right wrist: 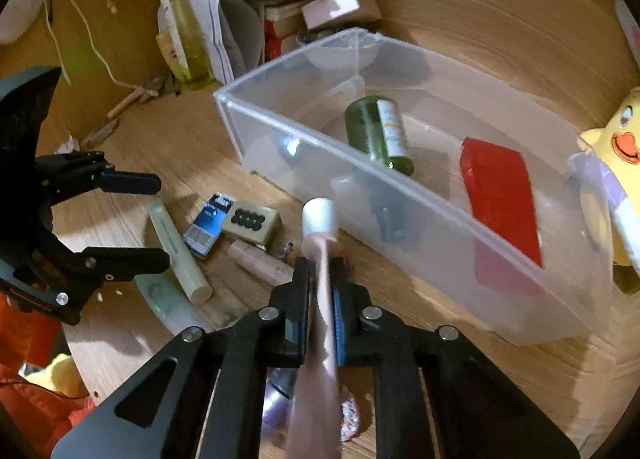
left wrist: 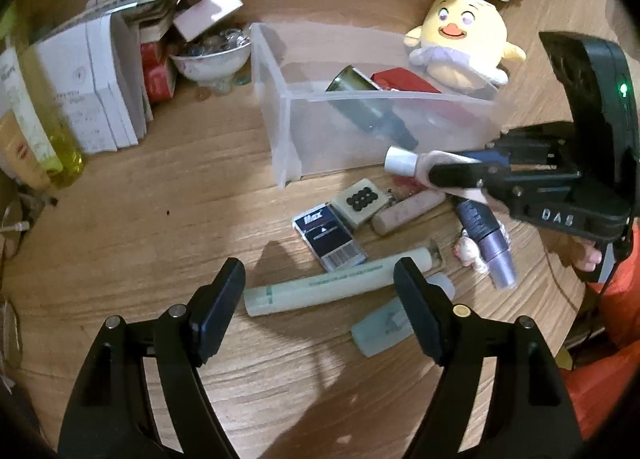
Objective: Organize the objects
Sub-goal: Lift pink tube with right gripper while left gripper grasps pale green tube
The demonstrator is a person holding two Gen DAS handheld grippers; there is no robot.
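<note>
My right gripper is shut on a pink tube with a white cap, held just above the near wall of the clear plastic bin. The bin holds a green bottle and a flat red item. My left gripper stands open above a pale green tube lying on the wooden table. Close by lie a blue and white box, a cream box with black dots, a beige cylinder, a purple bottle and a small teal bottle.
A yellow plush chick with rabbit ears leans against the bin's far side. At the back left stand white boxes, a bowl of glass beads and a yellow bottle. The round table's edge curves at the right.
</note>
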